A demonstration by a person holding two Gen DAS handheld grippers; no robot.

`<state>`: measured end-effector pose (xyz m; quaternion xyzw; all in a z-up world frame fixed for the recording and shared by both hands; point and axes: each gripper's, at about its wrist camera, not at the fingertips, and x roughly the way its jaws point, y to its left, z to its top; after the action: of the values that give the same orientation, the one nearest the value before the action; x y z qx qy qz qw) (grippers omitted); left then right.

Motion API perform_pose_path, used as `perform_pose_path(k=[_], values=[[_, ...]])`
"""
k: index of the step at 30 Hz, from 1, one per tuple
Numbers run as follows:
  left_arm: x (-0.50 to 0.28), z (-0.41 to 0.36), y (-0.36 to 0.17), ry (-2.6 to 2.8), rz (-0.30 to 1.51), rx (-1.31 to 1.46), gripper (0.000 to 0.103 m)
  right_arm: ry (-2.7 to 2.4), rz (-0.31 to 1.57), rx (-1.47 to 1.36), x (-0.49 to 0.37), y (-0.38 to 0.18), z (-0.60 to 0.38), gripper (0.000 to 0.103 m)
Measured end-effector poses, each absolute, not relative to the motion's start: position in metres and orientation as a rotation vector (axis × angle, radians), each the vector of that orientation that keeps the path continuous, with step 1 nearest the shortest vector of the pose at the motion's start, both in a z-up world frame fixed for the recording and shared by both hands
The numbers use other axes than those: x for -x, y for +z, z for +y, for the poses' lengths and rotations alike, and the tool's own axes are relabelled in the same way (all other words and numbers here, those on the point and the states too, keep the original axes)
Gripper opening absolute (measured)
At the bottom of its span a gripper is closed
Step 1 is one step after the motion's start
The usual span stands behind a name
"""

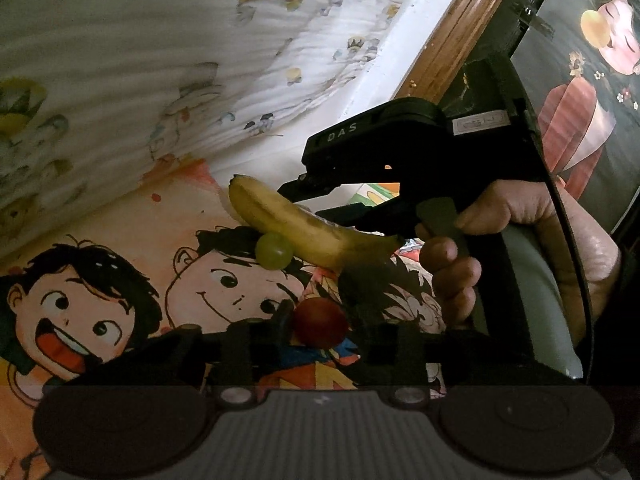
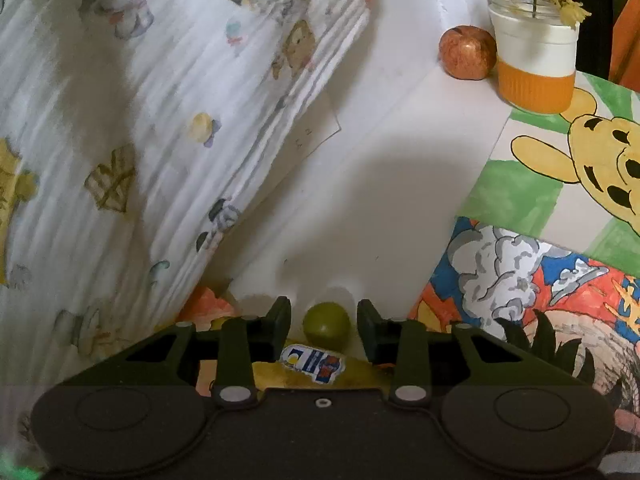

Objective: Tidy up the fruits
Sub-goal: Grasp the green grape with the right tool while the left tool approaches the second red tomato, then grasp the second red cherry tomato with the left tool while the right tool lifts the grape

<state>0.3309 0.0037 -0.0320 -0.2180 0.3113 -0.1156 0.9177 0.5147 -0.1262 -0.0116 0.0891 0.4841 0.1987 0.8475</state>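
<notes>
A yellow banana (image 1: 296, 224) lies slanted over the cartoon-printed sheet (image 1: 120, 280). My right gripper (image 1: 316, 204) reaches in from the right, a finger on each side of the banana and shut on it. In the right wrist view the stickered banana (image 2: 312, 364) runs across between the fingers of the right gripper (image 2: 324, 316). A green grape (image 2: 326, 326) sits just beyond it and shows beside the banana as a green grape (image 1: 274, 250). My left gripper (image 1: 320, 304) is shut on a dark red round fruit (image 1: 320, 322) low over the sheet.
A patterned white cloth (image 2: 120, 120) hangs along the left. At the back right stand a red apple (image 2: 466, 52) and a jar (image 2: 534, 60) with yellow flowers. A person's hand (image 1: 460, 272) holds the right gripper's handle. A wooden frame (image 1: 452, 28) rises behind.
</notes>
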Motion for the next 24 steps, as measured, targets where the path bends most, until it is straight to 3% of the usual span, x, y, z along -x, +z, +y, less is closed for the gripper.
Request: perform_pose_path(k=[11, 13, 24], values=[[-0.332, 0.004, -0.033, -0.241, 0.642, 0.458, 0.032, 0.407, 1.016, -0.228, -0.512, -0.013, -0.129, 0.035], [-0.332, 0.005, -0.033, -0.239, 0.641, 0.460, 0.032, 0.388, 1.015, -0.216, -0.512, -0.014, -0.129, 0.026], [-0.331, 0.005, -0.033, -0.235, 0.639, 0.462, 0.032, 0.389, 0.980, -0.233, -0.502, -0.011, -0.134, 0.026]])
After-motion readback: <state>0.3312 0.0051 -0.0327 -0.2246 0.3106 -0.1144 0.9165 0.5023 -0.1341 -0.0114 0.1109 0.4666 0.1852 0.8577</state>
